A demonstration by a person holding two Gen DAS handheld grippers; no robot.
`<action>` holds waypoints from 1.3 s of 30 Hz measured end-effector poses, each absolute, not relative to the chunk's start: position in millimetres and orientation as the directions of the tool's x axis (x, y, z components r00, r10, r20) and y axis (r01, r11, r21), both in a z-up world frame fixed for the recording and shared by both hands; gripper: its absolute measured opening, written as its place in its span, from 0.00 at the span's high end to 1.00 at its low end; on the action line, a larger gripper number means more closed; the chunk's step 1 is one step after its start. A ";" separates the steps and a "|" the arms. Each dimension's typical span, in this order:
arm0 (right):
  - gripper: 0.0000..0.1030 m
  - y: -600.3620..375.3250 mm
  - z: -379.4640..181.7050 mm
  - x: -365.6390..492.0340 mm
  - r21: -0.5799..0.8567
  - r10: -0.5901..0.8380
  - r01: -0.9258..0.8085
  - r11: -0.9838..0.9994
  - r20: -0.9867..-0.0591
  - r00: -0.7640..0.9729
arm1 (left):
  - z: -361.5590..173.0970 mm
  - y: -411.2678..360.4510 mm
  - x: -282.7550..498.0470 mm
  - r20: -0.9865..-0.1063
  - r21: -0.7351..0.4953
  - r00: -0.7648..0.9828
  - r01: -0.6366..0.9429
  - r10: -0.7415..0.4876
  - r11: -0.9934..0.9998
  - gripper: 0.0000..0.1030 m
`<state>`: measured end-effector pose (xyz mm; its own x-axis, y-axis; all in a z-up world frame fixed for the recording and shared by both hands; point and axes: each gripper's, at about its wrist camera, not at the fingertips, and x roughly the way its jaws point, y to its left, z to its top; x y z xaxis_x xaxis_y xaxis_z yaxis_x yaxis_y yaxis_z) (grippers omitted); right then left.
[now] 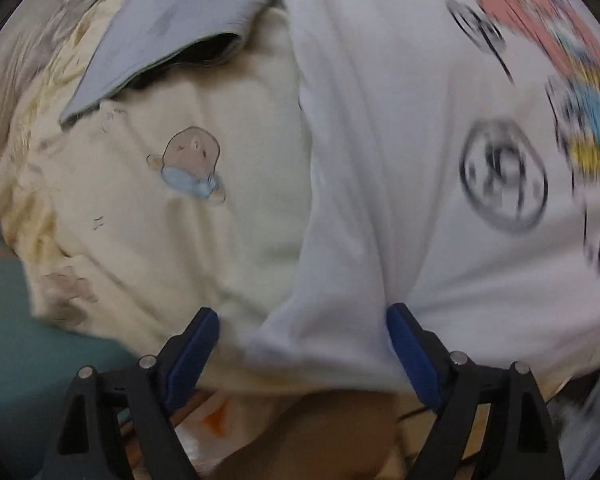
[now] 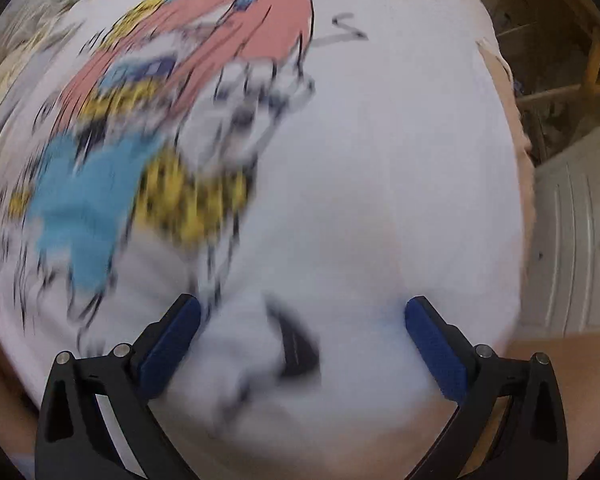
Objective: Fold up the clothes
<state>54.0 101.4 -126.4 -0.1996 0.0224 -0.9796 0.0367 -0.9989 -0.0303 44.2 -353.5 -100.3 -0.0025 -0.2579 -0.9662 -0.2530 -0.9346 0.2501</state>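
A white T-shirt (image 1: 400, 128) with a blurred pink, blue and yellow cartoon print lies spread out on the right of the left wrist view. It fills most of the right wrist view (image 2: 360, 160). My left gripper (image 1: 304, 320) points down at the shirt's left edge, jaws wide open. A fold of the white cloth lies between the blue pads (image 1: 196, 348) without being pinched. My right gripper (image 2: 302, 312) hangs open above the shirt's plain lower part. A dark mark (image 2: 296, 340) on the cloth shows between its fingers.
A cream cloth (image 1: 172, 220) with a small brown cartoon figure lies left of the shirt, and a grey-blue garment (image 1: 172, 28) lies over its far side. A teal surface (image 1: 12, 340) is at the lower left. A white cabinet (image 2: 572, 240) and wooden frame (image 2: 596, 64) stand to the right.
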 end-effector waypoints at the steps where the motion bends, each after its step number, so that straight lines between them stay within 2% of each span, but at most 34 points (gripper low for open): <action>1: 0.00 103.1 -125.3 64.3 -0.030 0.021 0.042 -0.999 -0.982 -0.186 | -97.6 -351.1 47.1 -0.964 0.254 0.009 -0.270 -0.266 -0.929 0.16; 3: 0.00 105.4 -120.4 79.3 -0.030 0.023 0.048 -0.998 -0.987 -0.156 | -90.6 -343.9 49.1 -0.959 0.269 0.003 -0.306 -0.283 -0.913 0.16; 5: 0.00 106.3 -111.2 85.3 -0.037 0.029 0.052 -0.998 -0.990 -0.139 | -72.0 -324.8 44.1 -0.952 0.307 -0.091 -0.339 -0.294 -0.889 0.16; 8: 0.00 107.5 -84.3 76.9 -0.060 0.047 0.043 -0.997 -0.968 -0.245 | -43.0 -284.9 31.0 -0.964 0.194 -0.240 -0.345 -0.114 -0.918 0.16; 9: 0.00 108.3 -75.8 72.5 -0.060 0.048 0.035 -0.998 -0.958 -0.284 | -38.6 -270.0 27.4 -0.962 0.115 -0.272 -0.347 -0.018 -0.931 0.16; 10: 0.00 112.4 -74.7 62.7 0.003 -0.004 0.003 -1.000 -0.956 -0.293 | -38.9 -250.6 24.0 -0.952 0.039 -0.298 -0.358 0.074 -0.933 0.16; 12: 0.00 113.0 -84.5 42.0 0.115 -0.102 -0.028 -0.993 -0.954 -0.282 | -48.4 -220.1 19.2 -0.932 -0.055 -0.317 -0.361 0.178 -0.931 0.16; 16: 0.00 77.5 -101.0 22.6 0.040 -0.054 0.048 -0.998 -0.937 -0.345 | -73.0 -173.5 23.7 -0.902 -0.196 -0.315 -0.310 0.295 -0.930 0.16; 19: 0.00 64.2 -118.1 25.4 -0.010 -0.014 0.073 -0.997 -0.946 -0.324 | -99.0 -143.0 32.8 -0.924 -0.177 -0.275 -0.309 0.265 -0.935 0.16; 21: 0.00 62.4 -117.9 42.1 -0.036 0.010 0.072 -0.997 -0.944 -0.330 | -107.8 -126.3 53.1 -0.945 -0.050 -0.289 -0.329 0.151 -0.943 0.16; 22: 0.01 63.0 -117.9 54.3 -0.038 0.012 0.076 -0.996 -0.950 -0.313 | -107.4 -124.0 61.0 -0.951 -0.032 -0.281 -0.329 0.130 -0.944 0.16; 24: 0.00 64.6 -117.9 78.7 -0.041 0.016 0.082 -0.996 -0.960 -0.280 | -107.9 -125.8 74.1 -0.965 -0.033 -0.239 -0.305 0.110 -0.952 0.16; 29: 0.00 78.3 -115.6 120.1 0.007 -0.026 0.114 -0.993 -0.986 -0.164 | -102.4 -128.3 104.1 -0.978 0.002 -0.193 -0.367 0.074 -0.930 0.17; 32: 0.00 85.5 -94.8 121.6 0.040 -0.062 0.116 -0.992 -0.980 -0.189 | -84.3 -135.3 98.5 -0.965 -0.063 -0.219 -0.345 0.146 -0.936 0.18; 36: 0.00 98.8 -67.1 91.6 0.001 -0.028 0.080 -0.997 -0.943 -0.332 | -63.3 -131.3 62.3 -0.915 -0.095 -0.349 -0.298 0.201 -0.950 0.18; 39: 0.00 108.9 -92.0 53.5 0.032 -0.028 -0.008 -0.999 -0.954 -0.298 | -80.5 -120.3 37.6 -0.919 -0.104 -0.341 -0.273 0.197 -0.956 0.18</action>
